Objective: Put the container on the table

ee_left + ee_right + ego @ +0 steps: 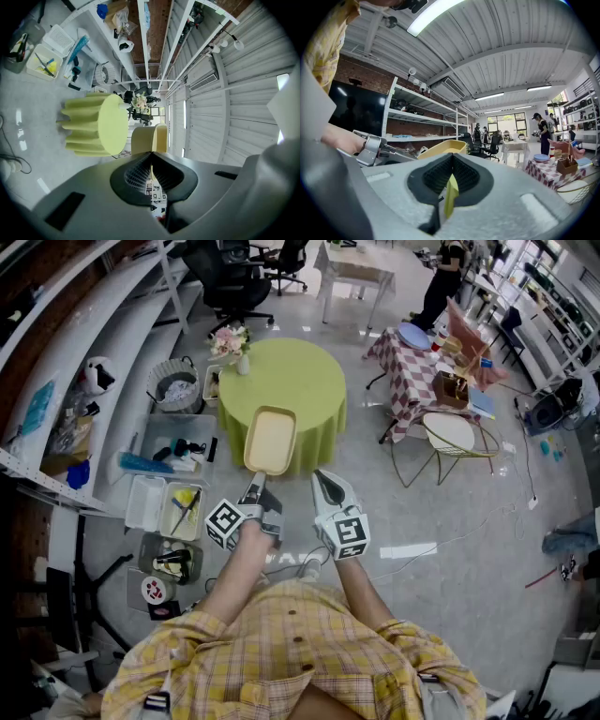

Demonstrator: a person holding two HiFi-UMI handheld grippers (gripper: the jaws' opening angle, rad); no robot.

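A pale yellow rectangular container (pixel 270 440) hangs in the air over the near edge of the round table with the yellow-green cloth (pixel 305 381). My left gripper (pixel 255 486) is shut on the container's near rim. In the left gripper view the container (pixel 149 138) rises just past the closed jaws (pixel 151 152), with the table (pixel 110 124) beyond. My right gripper (pixel 322 486) is beside the container, apart from it, and shut. The right gripper view shows its jaws (pixel 451 154) closed, a thin yellow-green sliver at their seam, and the container (pixel 440 147) to the left.
A small vase of flowers (pixel 232 345) stands at the table's far left edge. Several plastic bins (pixel 169 507) lie on the floor to the left below white shelving (pixel 66 381). A chequered table (pixel 427 367) and a wire chair (pixel 453 439) are to the right.
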